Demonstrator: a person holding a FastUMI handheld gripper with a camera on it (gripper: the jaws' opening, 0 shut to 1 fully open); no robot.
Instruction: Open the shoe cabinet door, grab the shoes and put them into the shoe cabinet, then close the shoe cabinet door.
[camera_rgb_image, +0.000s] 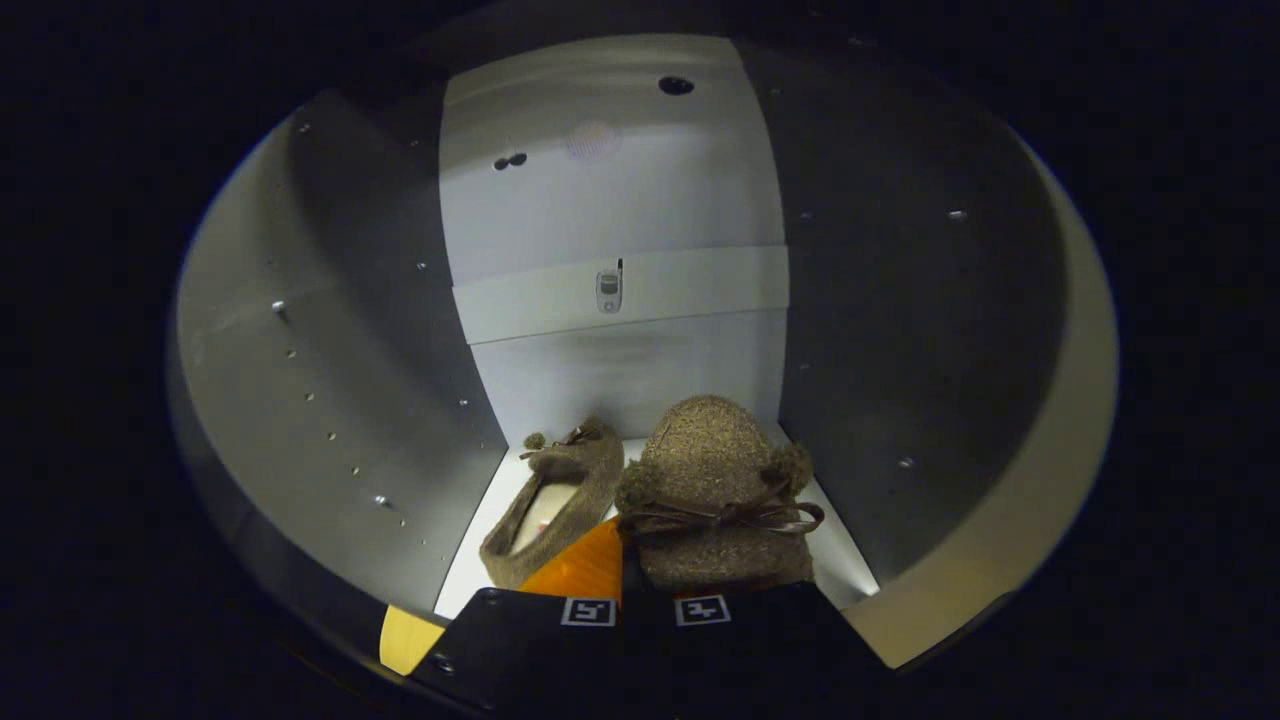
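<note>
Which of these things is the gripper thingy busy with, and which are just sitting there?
Part of the job:
- gripper, fingers close together, gripping the near shoe's heel
- near shoe, with bow and pom-poms
- other shoe, already on the cabinet floor
- shoe cabinet, seen from inside

Just there:
- small fitting on the back rail
- dark hole high up the back

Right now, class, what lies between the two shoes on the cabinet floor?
In the gripper view, an orange finger lies between the left shoe and right shoe.
</note>
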